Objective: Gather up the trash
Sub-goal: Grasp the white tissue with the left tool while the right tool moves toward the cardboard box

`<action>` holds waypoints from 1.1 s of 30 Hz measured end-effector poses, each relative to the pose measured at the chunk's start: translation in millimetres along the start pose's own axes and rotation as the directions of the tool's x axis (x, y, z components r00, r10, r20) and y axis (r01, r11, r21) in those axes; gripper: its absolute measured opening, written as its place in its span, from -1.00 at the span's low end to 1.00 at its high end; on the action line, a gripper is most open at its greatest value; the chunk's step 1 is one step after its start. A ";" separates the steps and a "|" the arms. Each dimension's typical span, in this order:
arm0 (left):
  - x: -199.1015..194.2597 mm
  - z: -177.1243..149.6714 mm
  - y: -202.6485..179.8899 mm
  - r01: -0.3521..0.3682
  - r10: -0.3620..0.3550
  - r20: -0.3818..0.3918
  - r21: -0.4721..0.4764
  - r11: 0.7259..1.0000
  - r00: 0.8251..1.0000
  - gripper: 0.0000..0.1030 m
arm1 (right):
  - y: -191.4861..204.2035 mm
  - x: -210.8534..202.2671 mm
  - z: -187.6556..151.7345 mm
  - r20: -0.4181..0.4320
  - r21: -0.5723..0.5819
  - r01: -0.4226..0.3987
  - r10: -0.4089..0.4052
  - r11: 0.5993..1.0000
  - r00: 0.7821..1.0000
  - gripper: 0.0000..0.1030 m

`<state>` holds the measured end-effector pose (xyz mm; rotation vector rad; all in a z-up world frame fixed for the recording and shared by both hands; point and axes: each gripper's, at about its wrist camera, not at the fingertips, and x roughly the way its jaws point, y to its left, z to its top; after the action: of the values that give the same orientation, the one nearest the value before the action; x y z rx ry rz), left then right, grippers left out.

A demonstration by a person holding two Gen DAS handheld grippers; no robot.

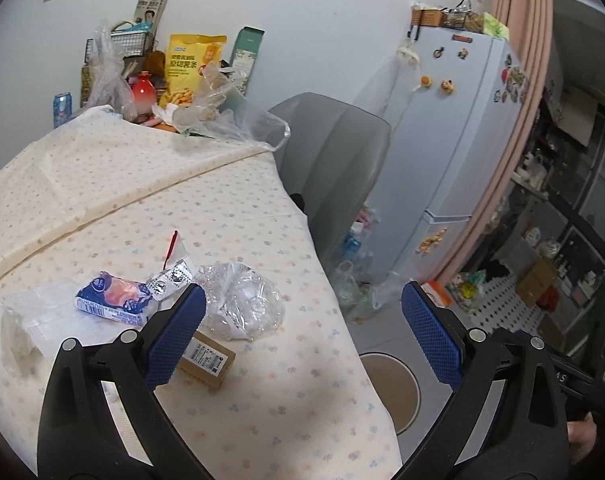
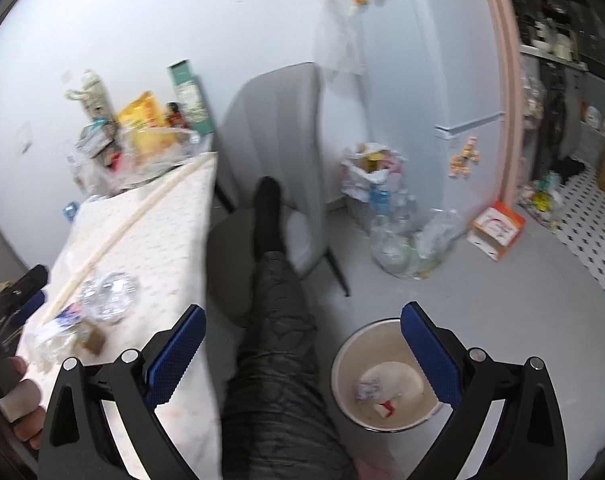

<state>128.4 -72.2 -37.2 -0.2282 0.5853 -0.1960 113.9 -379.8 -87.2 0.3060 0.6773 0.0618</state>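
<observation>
Surface (image 1: 230, 208) carries the trash; bin (image 2: 344, 364) on floor right of it. Left tool (image 1: 302, 336) spread wide, empty, nearer: crumpled plastic bag (image 1: 242, 304) just ahead-left, brown box (image 1: 208, 360) beside its left finger, blue wrapper (image 1: 110, 298) further left. Right tool (image 2: 302, 356) spread, empty, beside bin.
</observation>
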 end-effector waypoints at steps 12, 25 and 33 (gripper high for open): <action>-37.6 -3.3 42.5 -0.025 0.025 0.011 0.001 1.000 1.000 0.88 | 61.0 -5.7 -5.8 -0.001 -0.126 -0.130 0.131 0.983 0.991 0.85; -75.6 -25.1 124.7 -0.120 0.114 -0.059 -0.105 0.987 0.992 0.64 | 116.1 3.8 -20.4 -0.078 -0.232 -0.210 0.197 0.950 0.977 0.76; -64.3 -30.3 142.2 -0.105 0.091 -0.094 -0.167 0.980 0.991 0.54 | 140.6 28.0 -35.2 -0.167 -0.259 -0.293 0.256 0.920 0.952 0.48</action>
<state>75.5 74.9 -66.1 -0.3582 0.6983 -0.0599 119.8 -232.4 -88.1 0.1205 0.7408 0.4480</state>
